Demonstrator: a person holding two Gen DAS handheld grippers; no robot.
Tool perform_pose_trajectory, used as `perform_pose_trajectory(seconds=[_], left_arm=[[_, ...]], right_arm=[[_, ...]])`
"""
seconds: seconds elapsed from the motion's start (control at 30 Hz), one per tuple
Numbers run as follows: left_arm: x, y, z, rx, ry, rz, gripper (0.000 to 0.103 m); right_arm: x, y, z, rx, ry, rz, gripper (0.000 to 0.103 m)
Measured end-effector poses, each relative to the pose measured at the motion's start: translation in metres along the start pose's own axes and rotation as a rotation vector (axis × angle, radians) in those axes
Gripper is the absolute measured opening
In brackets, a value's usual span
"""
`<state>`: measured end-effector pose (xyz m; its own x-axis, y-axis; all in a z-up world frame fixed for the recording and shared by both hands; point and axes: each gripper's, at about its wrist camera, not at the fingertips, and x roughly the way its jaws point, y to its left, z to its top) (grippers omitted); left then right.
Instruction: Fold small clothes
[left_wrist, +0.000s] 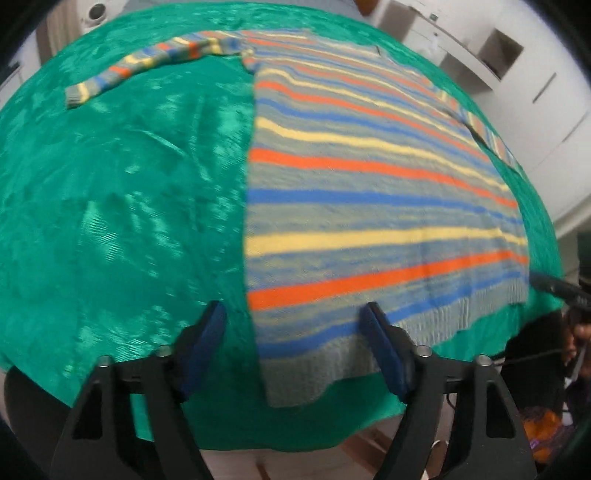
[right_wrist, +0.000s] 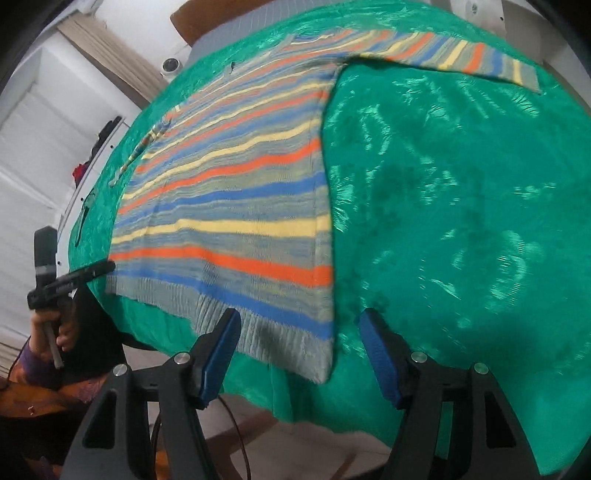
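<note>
Evidently poised for a first fold, the left gripper (left_wrist: 293, 317) and right gripper (right_wrist: 301, 325) hover wide open, holding nothing, flanking the near hem corners of the striped sweater (left_wrist: 369, 192) lying flat on the green tablecloth (left_wrist: 122, 192).

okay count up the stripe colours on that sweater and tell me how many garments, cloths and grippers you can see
Stripe colours on the sweater: 3 (orange, yellow, blue, on grey)
Sweaters: 1
Green cloth: 1
Grippers: 2, left gripper and right gripper, both open
Total things: 4
</note>
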<state>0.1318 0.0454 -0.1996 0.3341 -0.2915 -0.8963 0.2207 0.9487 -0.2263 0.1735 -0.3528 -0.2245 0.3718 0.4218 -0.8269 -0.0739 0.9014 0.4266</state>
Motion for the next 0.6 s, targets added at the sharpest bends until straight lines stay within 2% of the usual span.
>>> perform_pose_trajectory(seconds=[0.03,0.07,0.3,0.4,0.5,0.6], left_arm=[[0.005,-0.001,0.001,0.007,0.016,-0.003,0.028],[0.006,-0.002,0.000,0.018,0.027,-0.004,0.005],[-0.020,0.004,-0.011,0.039,0.021,-0.011,0.003],[-0.009,0.006,-0.021,0.040,0.050,0.008,0.003],[0.002,0.012,-0.022,-0.002,0.059,0.003,0.003],[0.005,0.010,-0.021,-0.003,0.048,0.010,0.003]], right_arm=[[0.004,0.001,0.003,-0.005,0.013,0.003,0.045],[0.008,0.003,0.004,-0.007,0.028,-0.008,0.005],[-0.025,0.010,-0.004,-0.006,0.044,-0.103,0.005],[-0.014,0.012,-0.012,-0.020,0.069,-0.150,0.005],[0.008,-0.003,-0.015,0.033,0.083,-0.159,0.005],[0.015,-0.008,-0.013,0.063,0.087,-0.158,0.005]])
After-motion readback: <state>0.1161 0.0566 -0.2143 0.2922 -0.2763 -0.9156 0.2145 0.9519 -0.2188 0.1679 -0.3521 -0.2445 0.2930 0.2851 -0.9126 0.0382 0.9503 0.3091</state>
